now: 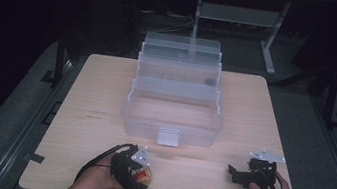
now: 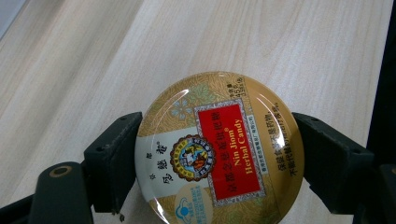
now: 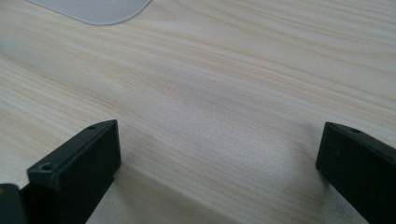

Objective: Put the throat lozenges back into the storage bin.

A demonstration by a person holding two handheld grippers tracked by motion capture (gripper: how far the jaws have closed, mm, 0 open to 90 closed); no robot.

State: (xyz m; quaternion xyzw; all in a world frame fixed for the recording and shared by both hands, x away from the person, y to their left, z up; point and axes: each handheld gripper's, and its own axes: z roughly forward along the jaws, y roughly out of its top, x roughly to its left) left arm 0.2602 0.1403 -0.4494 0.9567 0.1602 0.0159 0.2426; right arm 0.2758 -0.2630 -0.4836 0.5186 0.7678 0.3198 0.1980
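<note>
Left gripper view: a round herbal candy tin, gold with a red label panel reading "Nin Jiom Herbal Candy", sits between the two black jaws of the left gripper. Both jaws press against the tin's rim on opposite sides, so the claw is clamped on it across the full width. The lid faces the camera; pale wood of the tabletop lies behind it.

High view: the left gripper with the tin is near the front edge of the tabletop, left of centre. A clear plastic tiered organizer box, opened out in steps, stands at the middle toward the far edge, well apart from the tin. The right gripper rests low near the front right corner.

Right gripper view: the right gripper has its jaws spread wide with bare wood between them; it holds nothing.

Assessment: the tin is judged light, rigid and not fragile, though the thin metal could dent under excess squeeze. The glossy domed lid and curved rim appear slippery; contact is on small areas of the rim only, so the tin may pivot or slide out if tilted sharply. The grip across the widest line is the sound one. Whether the tin rests on the table or is lifted clear cannot be determined.
</note>
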